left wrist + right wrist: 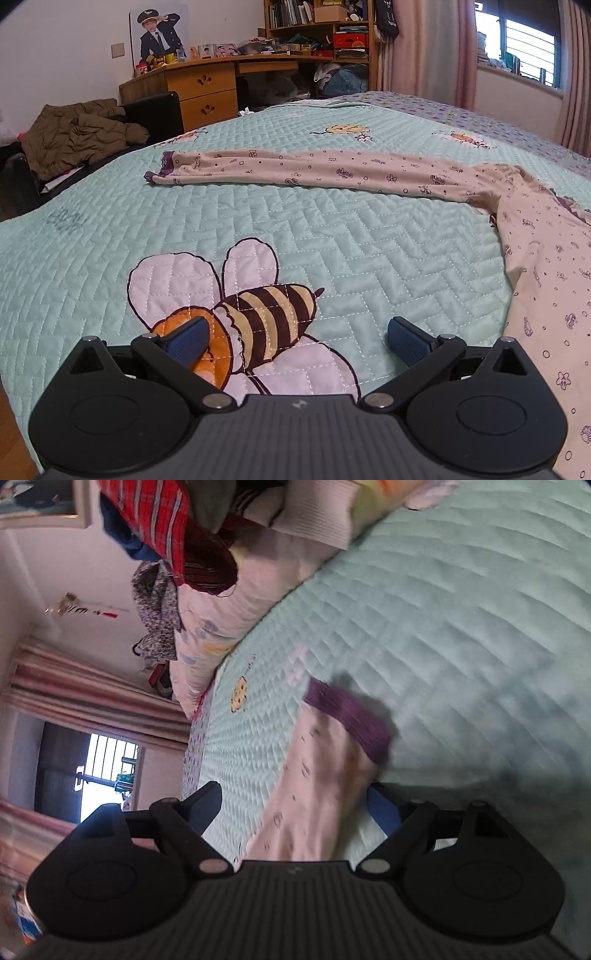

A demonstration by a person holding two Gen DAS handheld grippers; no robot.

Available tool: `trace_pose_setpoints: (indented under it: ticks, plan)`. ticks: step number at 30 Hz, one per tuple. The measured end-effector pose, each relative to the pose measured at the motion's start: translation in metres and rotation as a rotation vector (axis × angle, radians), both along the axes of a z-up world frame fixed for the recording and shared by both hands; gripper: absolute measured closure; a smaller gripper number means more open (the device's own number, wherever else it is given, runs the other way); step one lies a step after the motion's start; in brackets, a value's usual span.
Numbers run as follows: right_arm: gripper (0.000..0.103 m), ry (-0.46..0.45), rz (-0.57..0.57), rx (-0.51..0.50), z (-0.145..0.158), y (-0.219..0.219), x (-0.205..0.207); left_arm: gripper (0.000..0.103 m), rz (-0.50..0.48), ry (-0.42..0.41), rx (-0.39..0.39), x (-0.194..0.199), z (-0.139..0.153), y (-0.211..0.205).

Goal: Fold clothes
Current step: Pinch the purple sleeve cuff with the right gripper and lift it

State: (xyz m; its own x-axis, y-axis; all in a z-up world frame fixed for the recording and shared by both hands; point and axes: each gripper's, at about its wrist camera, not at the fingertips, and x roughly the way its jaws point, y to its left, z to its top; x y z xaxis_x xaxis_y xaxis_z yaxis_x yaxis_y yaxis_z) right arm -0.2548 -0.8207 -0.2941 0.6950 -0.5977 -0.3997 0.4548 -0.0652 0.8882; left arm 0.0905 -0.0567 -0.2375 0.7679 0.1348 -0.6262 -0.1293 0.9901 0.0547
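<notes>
A cream garment with small purple prints and purple cuffs lies on the mint quilted bedspread (332,229). In the left wrist view one long sleeve (295,170) stretches flat across the bed, and the body (546,280) runs down the right edge. My left gripper (295,338) hovers open over the embroidered bee (258,310), nothing between its blue pads. The right wrist view is rolled sideways and blurred. There my right gripper (299,805) stands open, with a part of the garment (317,775) ending in a purple cuff (347,720) lying between its fingers, untouched by the pads.
A wooden desk (207,88) and cluttered bookshelf (321,29) stand beyond the bed. A brown jacket (74,136) lies on a dark chair at left. Pink curtains (436,48) and a window are at right. Pillows and piled clothes (192,546) sit at the bed's head.
</notes>
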Motion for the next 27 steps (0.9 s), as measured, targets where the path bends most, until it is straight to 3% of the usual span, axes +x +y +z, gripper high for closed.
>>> trace_pose_setpoints:
  ticks: [2, 3, 4, 5, 6, 7, 12, 17, 22, 27]
  plan:
    - [0.019, 0.006, -0.001, -0.021, -0.001, -0.001, -0.001, 0.001, 0.0, -0.001, 0.004, 0.0, 0.0, 0.0]
    - [0.03, 0.007, 0.002, -0.025, -0.002, -0.002, -0.001, 0.001, 0.0, -0.001, 0.004, 0.0, -0.001, 0.0]
    - [0.054, 0.009, 0.008, -0.023, -0.004, -0.003, -0.001, 0.001, 0.0, -0.001, 0.004, 0.0, -0.001, 0.0]
    - [0.068, -0.002, 0.01, -0.011, -0.008, -0.004, -0.002, 0.001, -0.001, -0.002, 0.004, 0.0, -0.001, 0.0]
    - [0.091, -0.027, 0.008, 0.014, -0.013, -0.005, -0.004, 0.001, -0.001, -0.002, 0.004, 0.0, -0.001, 0.0]
    - [0.095, -0.053, 0.006, 0.038, -0.019, -0.006, -0.007, 0.001, -0.002, -0.002, 0.003, 0.0, -0.001, 0.0]
    - [0.098, -0.045, -0.003, -0.007, -0.007, -0.002, -0.006, 0.001, -0.005, -0.005, -0.005, 0.0, -0.002, 0.001]
    - [0.098, 0.057, 0.043, -0.177, 0.052, 0.011, 0.025, 0.001, -0.01, -0.009, -0.019, -0.001, -0.002, 0.003]
    - [0.098, 0.157, 0.173, -0.419, 0.131, 0.053, 0.101, 0.001, -0.015, -0.017, -0.04, -0.002, -0.002, 0.006]
    - [0.098, 0.195, 0.354, -0.649, 0.197, 0.128, 0.212, 0.001, -0.023, -0.022, -0.061, -0.003, -0.002, 0.008]
